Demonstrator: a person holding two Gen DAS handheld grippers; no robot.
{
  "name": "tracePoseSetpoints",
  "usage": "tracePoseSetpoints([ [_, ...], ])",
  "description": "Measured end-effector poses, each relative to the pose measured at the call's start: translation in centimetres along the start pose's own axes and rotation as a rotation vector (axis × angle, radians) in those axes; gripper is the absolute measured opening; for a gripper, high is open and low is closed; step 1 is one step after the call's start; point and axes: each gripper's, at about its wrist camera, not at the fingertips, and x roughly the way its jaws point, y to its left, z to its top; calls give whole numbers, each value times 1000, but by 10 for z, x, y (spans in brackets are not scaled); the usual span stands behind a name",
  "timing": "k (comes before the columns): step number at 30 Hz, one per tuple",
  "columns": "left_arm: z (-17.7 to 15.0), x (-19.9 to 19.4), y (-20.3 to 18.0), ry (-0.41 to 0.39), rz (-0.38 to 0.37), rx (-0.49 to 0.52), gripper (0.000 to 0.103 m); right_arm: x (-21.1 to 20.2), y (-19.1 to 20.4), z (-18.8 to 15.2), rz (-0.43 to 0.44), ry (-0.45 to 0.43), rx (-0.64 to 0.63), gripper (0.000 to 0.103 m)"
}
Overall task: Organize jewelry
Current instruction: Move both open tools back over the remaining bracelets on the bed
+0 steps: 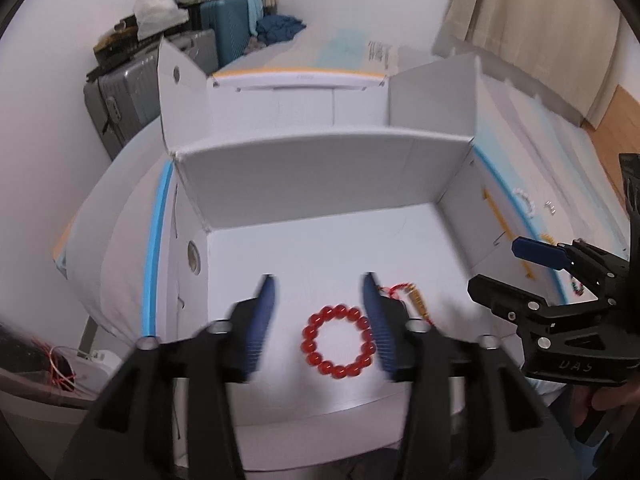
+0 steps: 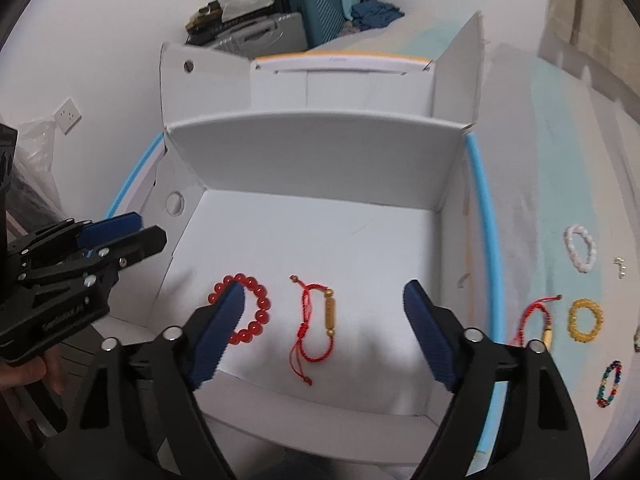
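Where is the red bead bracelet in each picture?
Left wrist view: the red bead bracelet lies low in the middle on the box floor, between the left gripper's blue fingers.
Right wrist view: the bracelet lies left of centre on the box floor, partly hidden behind one finger of the right gripper.
Shared landmark: the white box's back wall.

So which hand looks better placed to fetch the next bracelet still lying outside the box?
Probably the right. The remaining pieces, like the white bracelet and yellow bracelet, lie beyond the box's right wall, on the right gripper's side. The left gripper hangs over the box's left half.
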Motion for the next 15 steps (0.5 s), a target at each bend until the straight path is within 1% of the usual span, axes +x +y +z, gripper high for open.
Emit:
tracePoseSetpoints([
  [1,1,-2,-2,-7,-2,1,59,-7,-3,0,-9,-14,3,84],
  [2,3,-6,-7,-20,-5,3,62,-13,-7,0,-16,-28,6,88],
  [4,5,-13,-16,-37,-14,9,73,-26,-15,-1,-28,-56,17,90],
  [6,7,-19,-27,-56,-25,20,80,-37,-23,-2,-39,-73,29,90],
  [10,12,-27,-52,-72,-41,52,83,-60,-44,-7,-64,-94,67,90],
  [15,16,-35,-87,-85,-65,93,83,-89,-73,-16,-114,-119,121,90],
])
